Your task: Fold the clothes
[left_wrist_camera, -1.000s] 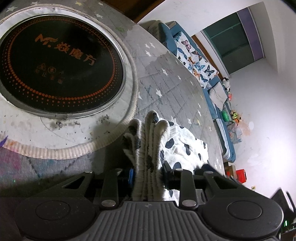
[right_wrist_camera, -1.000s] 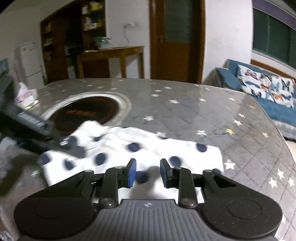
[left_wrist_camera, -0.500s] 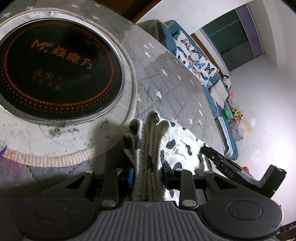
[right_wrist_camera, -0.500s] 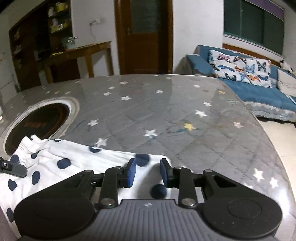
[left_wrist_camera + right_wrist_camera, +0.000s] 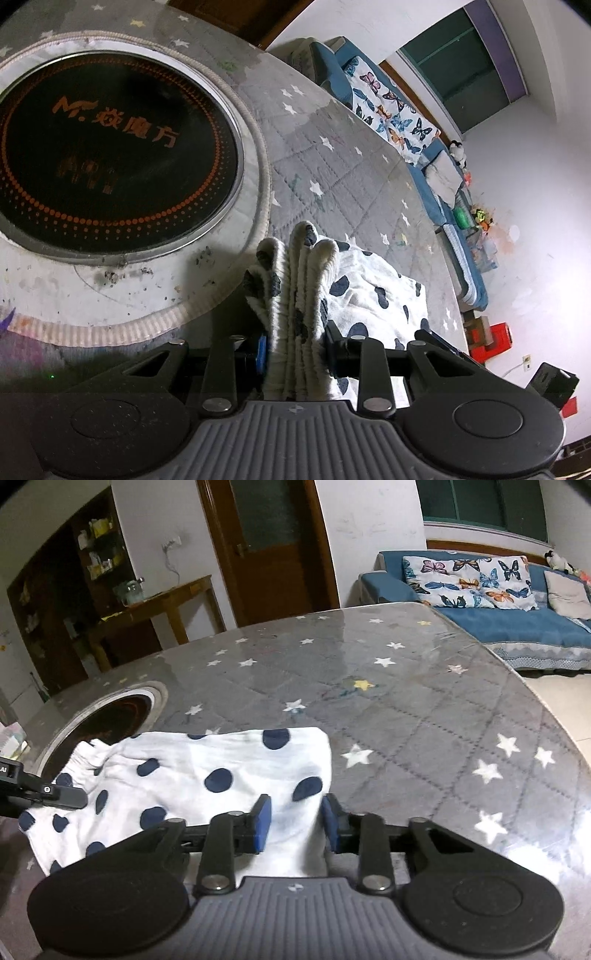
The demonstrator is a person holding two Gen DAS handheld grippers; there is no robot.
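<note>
- The polka-dot garment (image 5: 207, 775), white with navy dots, lies mostly flat on the star-print worktop (image 5: 424, 716), just beside the round black cooktop (image 5: 110, 155) sunk into it.
- The left gripper (image 5: 295, 350) has its fingers clamped on the bunched, ribbed waistband end of the garment, the end nearest the cooktop. Several gathered layers stick up between the blue pads, so that's a firm hold.
- That waistband bunch reaches right up to the pale ring around the cooktop; whether it actually touches it I can't tell.
- The right gripper (image 5: 295, 823) is at the opposite end of the garment, the end farthest from the cooktop. Its fingers have just been closing and stand narrow, with the white fabric edge running up between the pads. They look like they're pinching the cloth.
- From the right-hand view the left gripper shows as a dark bar at the cooktop side of the garment.
- Past the worktop, on the side away from the cooktop, there's a blue sofa (image 5: 517, 620) with a butterfly cushion (image 5: 469, 579), and a wooden door (image 5: 266, 546) behind the worktop.
</note>
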